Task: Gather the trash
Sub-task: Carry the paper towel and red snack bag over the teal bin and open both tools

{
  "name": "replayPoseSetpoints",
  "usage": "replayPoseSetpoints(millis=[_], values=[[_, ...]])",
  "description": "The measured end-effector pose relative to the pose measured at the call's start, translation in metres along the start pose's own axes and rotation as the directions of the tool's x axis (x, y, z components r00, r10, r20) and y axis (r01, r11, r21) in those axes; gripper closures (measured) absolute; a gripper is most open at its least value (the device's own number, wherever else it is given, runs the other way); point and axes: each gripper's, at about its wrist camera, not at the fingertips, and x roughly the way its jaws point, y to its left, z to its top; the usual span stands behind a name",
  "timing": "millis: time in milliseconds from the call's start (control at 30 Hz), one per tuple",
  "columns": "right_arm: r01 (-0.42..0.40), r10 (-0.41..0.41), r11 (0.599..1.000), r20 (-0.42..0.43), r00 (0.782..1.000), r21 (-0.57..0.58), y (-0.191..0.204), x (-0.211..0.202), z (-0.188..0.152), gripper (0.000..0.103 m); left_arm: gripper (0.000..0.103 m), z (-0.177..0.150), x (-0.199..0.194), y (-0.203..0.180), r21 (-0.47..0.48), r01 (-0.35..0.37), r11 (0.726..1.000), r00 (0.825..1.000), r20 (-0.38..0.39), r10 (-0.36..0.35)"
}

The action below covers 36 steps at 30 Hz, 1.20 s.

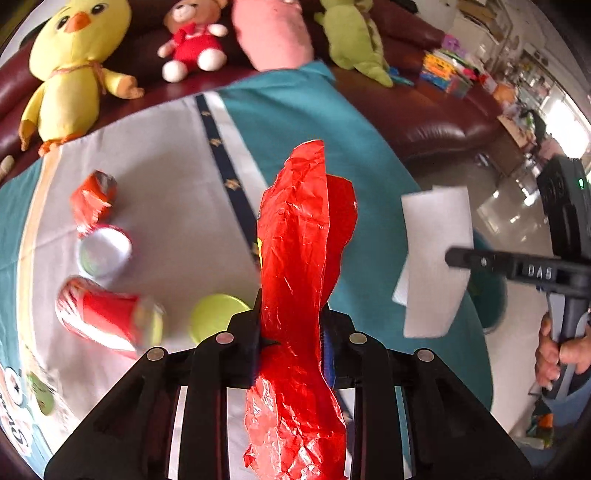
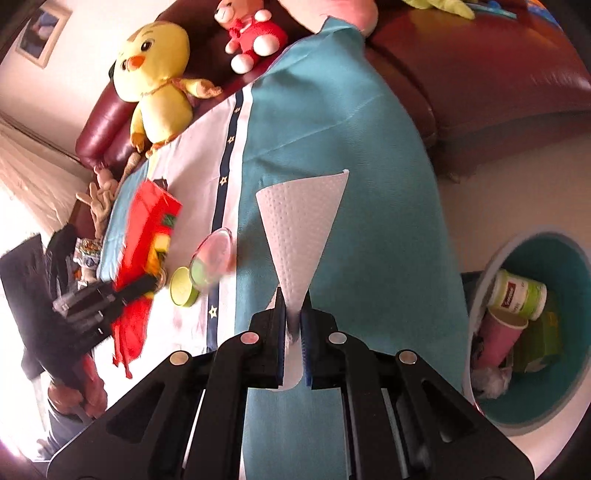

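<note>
Raised letters reading "DAS" stood on the black body of the right gripper (image 1: 454, 258), seen from the left wrist at the right of the scene. The red can (image 1: 99, 317) lying near the left (blurred) carried white script that could not be read. The green-lidded tub (image 2: 521, 291) in the bin (image 2: 576, 373) bore a red label, illegible.

A yellow plush chick (image 1: 75, 62), a teddy bear in red (image 1: 192, 40), a pink cushion (image 1: 275, 33) and a green soft toy (image 1: 354, 40) lined a dark red leather sofa (image 1: 436, 122) behind a table draped in a teal-and-white cloth (image 1: 314, 114), while a framed picture (image 2: 42, 31) hung on the wall.
</note>
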Motion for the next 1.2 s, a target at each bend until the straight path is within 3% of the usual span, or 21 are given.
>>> replayPoseSetpoints(millis=[300,633,933,1200], values=[[0.028,-0.037,0.995,0.094,0.995,0.095,-0.05,-0.061,-0.018,0.096,0.077,-0.005,0.007,-0.074,0.101,0.098,0.99,0.995,-0.026,-0.096],[0.145,-0.183,0.965,0.169,0.968,0.217,-0.133,-0.136,-0.051,0.096,0.077,0.009,0.042,-0.195,0.273,0.211,0.939,0.977,-0.094,-0.192],[0.218,-0.264,0.927,0.119,0.957,0.304,-0.2,-0.14,-0.072,0.096,0.077,0.012,0.08,-0.251,0.332,0.238,0.913,0.968,-0.162,-0.193],[0.21,-0.244,0.923,0.069,0.967,0.323,-0.227,-0.111,-0.069,0.087,0.077,0.011,0.104,-0.265,0.342,0.226,0.912,0.966,-0.202,-0.164]])
